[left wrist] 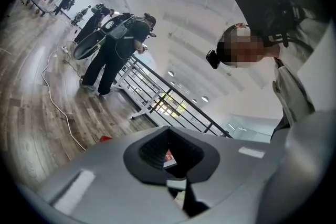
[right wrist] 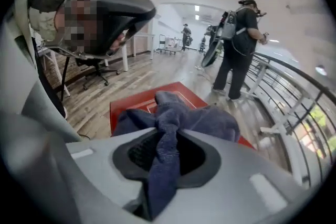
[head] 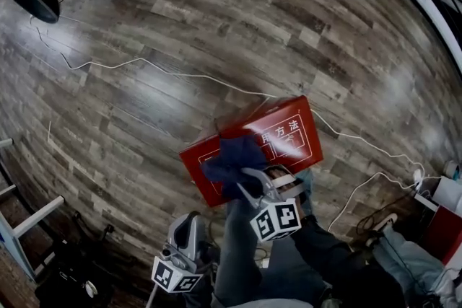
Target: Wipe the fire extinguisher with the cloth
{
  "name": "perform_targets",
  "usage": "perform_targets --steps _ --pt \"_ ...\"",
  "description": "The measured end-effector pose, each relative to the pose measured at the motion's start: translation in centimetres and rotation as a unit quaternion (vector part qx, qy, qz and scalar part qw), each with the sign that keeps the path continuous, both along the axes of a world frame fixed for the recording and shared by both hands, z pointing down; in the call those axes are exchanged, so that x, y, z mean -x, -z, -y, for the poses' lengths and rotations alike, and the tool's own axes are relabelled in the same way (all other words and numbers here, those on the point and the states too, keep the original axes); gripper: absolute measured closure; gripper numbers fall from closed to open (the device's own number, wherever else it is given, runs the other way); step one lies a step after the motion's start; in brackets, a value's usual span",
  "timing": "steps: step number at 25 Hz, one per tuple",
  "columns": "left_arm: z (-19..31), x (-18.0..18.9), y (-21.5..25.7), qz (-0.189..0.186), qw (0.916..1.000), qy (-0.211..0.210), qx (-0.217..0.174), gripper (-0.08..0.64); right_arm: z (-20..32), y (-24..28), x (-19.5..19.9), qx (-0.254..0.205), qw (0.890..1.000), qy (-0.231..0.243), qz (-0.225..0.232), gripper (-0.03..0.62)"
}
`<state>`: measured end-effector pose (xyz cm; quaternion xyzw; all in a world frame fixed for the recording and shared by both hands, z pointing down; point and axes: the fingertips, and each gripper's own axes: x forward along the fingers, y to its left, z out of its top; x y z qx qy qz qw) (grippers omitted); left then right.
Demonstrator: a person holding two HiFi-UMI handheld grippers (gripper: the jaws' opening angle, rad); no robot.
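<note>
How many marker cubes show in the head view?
2. One marker cube on the left gripper, near the bottom edge; the other on the right gripper, which is shut on the blue cloth over the red fire extinguisher box. No others visible.

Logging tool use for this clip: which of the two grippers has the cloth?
The right gripper, its jaws shut on the blue cloth above the red box. The left gripper hangs off to the side with nothing between its jaws.
</note>
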<state>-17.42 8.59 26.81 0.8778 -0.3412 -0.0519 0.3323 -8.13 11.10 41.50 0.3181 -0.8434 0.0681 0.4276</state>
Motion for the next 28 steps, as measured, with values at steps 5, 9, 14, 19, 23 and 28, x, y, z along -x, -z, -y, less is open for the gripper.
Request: perform_targets --steps 5,9,14,19,23,28 --pt "-1.0 -2.0 0.0 -0.006 0.9999 -0.006 0.011 0.555 -0.9 -0.2 -16.1 -0.004 0.983 -0.178 -0.045 0.506" --pt "-1.0 -3.1 0.1 -0.008 0.9999 -0.004 0.010 0.555 -0.4 0.2 -17.6 -0.007 0.970 -0.235 -0.061 0.508" --pt "-1.5 -4.1 0.4 0.003 1.0000 -0.001 0.008 0.555 -1.0 -0.1 -3.3 0.013 0.995 -0.091 0.036 0.511" --pt "-1.9 -6.0 0.1 0.020 0.9998 -0.003 0.000 0.555 -2.8 -0.4 3.3 -0.002 0.997 0.064 0.038 0.511" --pt "-4.1 -7.2 -0.1 0.027 0.9994 0.021 -0.004 0.555 -3.7 -0.4 -4.8 -0.029 0.999 0.013 0.036 0.511" --pt "-7.1 -9.6 -1.1 0.014 0.9977 0.067 0.005 0.555 -5.6 0.2 -18.9 -0.037 0.994 -0.107 0.002 0.511"
